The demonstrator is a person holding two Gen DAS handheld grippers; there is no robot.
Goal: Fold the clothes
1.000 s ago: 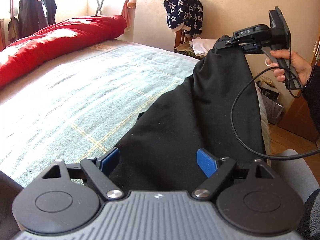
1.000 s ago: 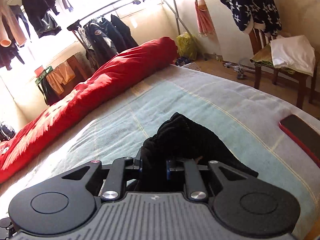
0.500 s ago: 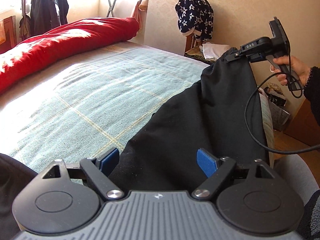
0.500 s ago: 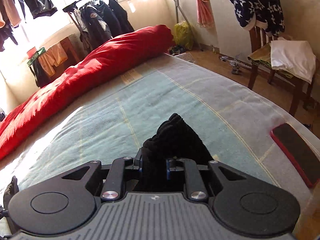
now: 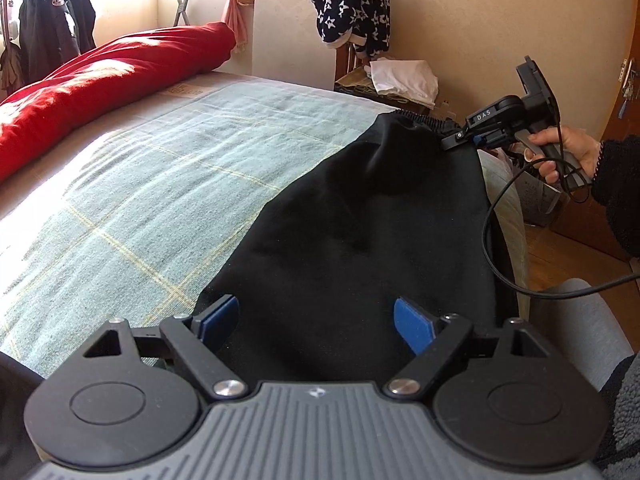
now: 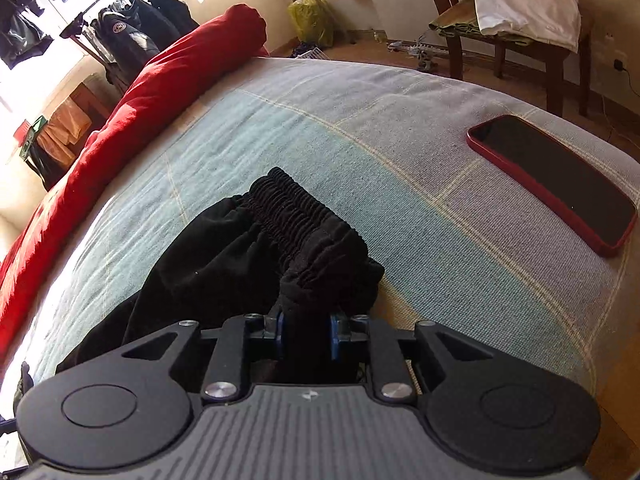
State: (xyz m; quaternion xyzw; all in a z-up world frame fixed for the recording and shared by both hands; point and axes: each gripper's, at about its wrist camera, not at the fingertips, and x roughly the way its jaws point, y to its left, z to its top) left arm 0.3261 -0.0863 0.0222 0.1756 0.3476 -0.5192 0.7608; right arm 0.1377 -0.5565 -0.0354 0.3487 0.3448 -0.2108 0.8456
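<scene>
Looking through the left wrist view, the black trousers are seen spread along the bed, near right side, waistband far. The left gripper is held over them, jaws wide apart, nothing gripped. No finished fold is shown; whether flattening or folding is underway can't be told.

In the right wrist view, the right gripper is clamped on the elastic waistband. A red phone and red duvet are noted.

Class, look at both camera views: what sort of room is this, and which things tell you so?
Most likely a lived-in bedroom: a bed with a rolled red duvet, a clothes rack hung with jackets by the window, and black trousers being folded.
</scene>
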